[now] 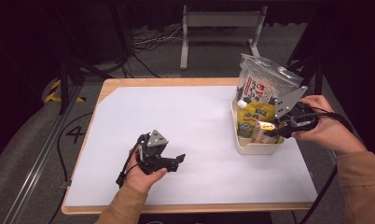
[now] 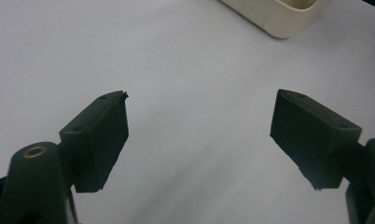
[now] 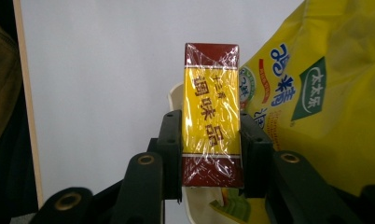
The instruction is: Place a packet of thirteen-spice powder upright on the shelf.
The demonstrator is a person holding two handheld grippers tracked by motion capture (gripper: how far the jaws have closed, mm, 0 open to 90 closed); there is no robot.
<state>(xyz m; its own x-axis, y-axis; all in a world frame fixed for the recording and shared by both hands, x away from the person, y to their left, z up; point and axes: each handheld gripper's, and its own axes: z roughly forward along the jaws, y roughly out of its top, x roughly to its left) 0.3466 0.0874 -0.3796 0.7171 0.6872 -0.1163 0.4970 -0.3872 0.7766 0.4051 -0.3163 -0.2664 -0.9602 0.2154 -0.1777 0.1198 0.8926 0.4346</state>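
Observation:
My right gripper [image 3: 211,140] is shut on a yellow and dark red box [image 3: 211,114] wrapped in clear film, its jaws pressing both long sides. In the high view that gripper [image 1: 281,126] holds the box [image 1: 265,132] at the near end of a cream bin [image 1: 255,148] on the table's right side. A yellow pouch [image 3: 316,102] lies in the bin right beside the box. My left gripper [image 2: 199,135] stands open above the bare white table top, nothing between its jaws; in the high view the left gripper [image 1: 174,163] sits low near the front left.
A clear zip bag with printed labels [image 1: 265,84] stands upright at the bin's far end. The white sheet [image 1: 176,126] covers a wooden table. Cables and a metal stand lie on the floor beyond the far edge.

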